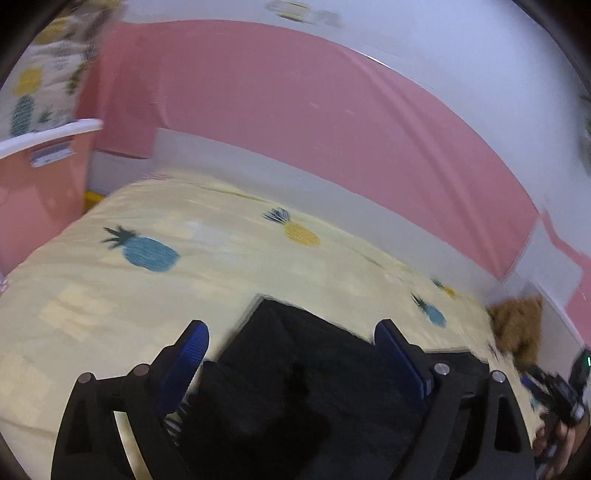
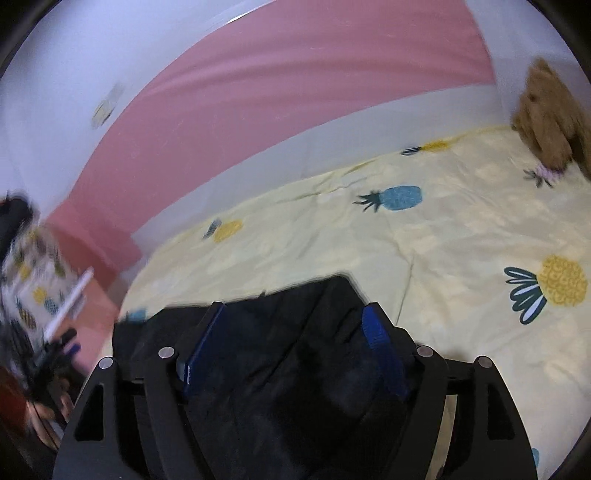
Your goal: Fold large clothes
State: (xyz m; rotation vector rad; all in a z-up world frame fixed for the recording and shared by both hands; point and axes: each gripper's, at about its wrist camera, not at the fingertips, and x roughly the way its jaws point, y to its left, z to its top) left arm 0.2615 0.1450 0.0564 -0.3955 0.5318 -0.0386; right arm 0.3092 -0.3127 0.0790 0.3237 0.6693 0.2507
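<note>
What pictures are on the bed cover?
Pineapples, blue and yellow, on the pale yellow bed cover; clearest in the right wrist view.

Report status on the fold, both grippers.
Left gripper open, right gripper open, both over the black garment. Garment flat on pineapple bedspread. Brown plush toy far corner, clear of work.

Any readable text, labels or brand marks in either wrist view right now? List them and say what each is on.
No text can be read in either view.
Label on the pink bin: a striped sticker, too blurred to read.
Sticker on the wall: blurred, unreadable.
Black garment: no tag or print visible.
Yellow bedspread: pineapple pictures only, no words.
</note>
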